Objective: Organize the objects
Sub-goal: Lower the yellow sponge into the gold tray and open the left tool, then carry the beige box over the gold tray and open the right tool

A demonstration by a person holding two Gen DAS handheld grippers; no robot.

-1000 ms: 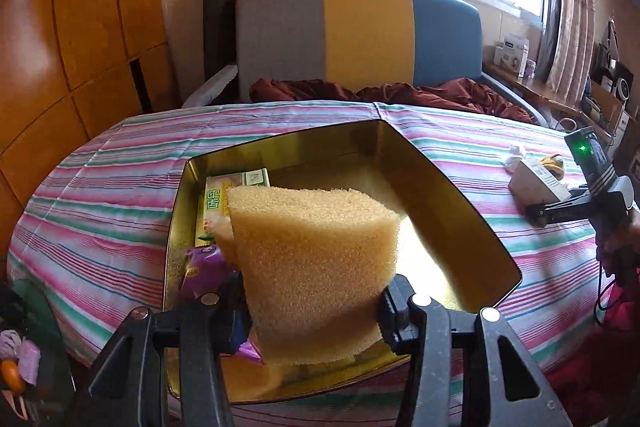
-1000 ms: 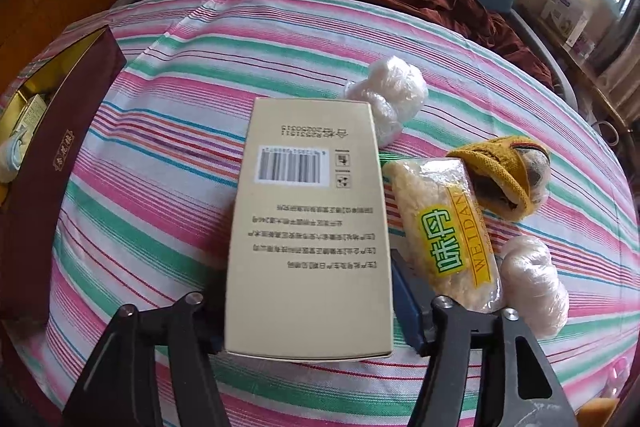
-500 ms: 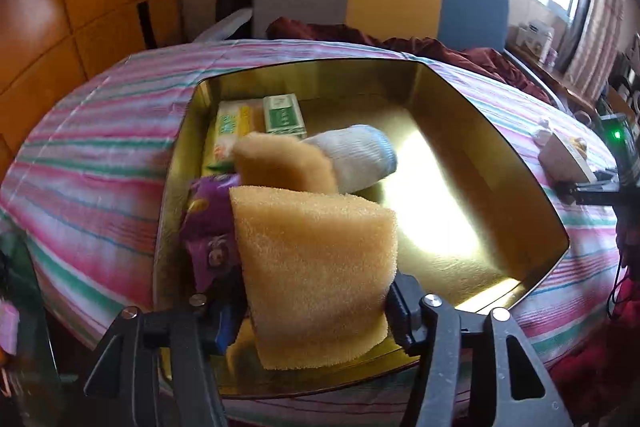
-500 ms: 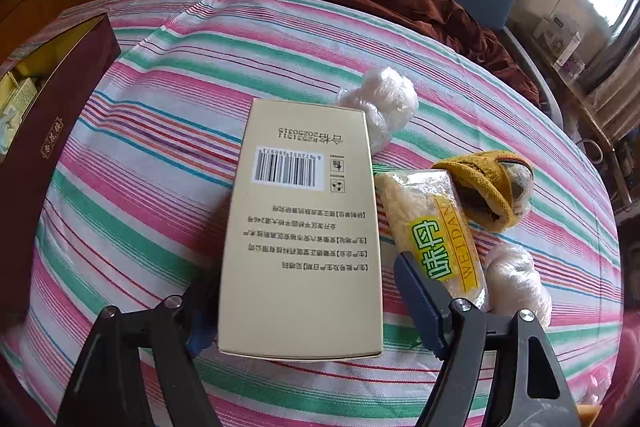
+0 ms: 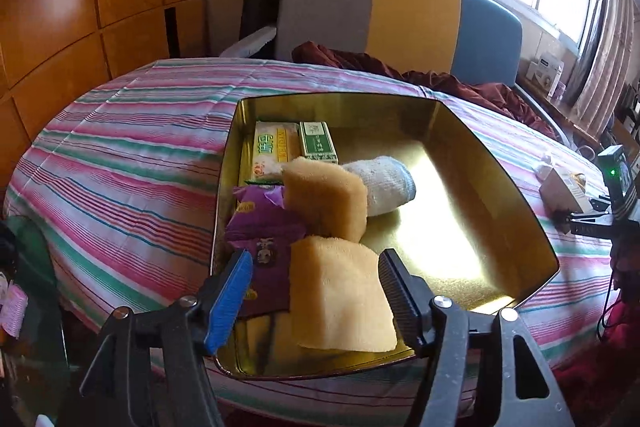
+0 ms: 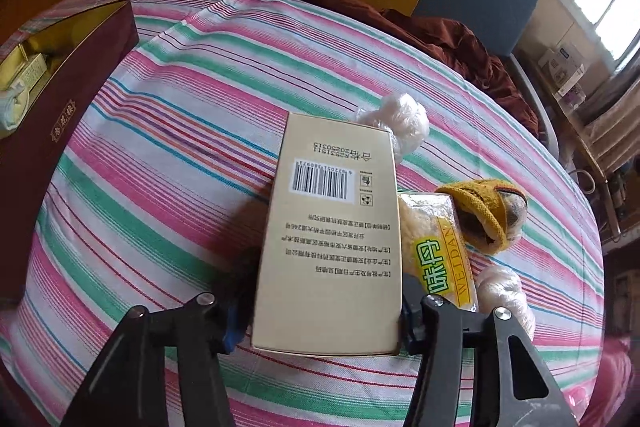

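My left gripper is open above the near end of the gold-lined box. A yellow sponge lies loose in the box between the fingers. Behind it lie a second sponge, a purple packet, a white rolled sock, a green carton and a yellow snack pack. My right gripper is shut on a tan carton with a barcode, over the striped tablecloth.
On the cloth by the tan carton lie a WEIDAN snack pack, a yellow knitted item and two white plastic-wrapped balls. The maroon box stands at the left. A sofa stands behind the table.
My left gripper has opened and let go of the sponge, which now lies in the box. My right gripper has closed on the tan carton.
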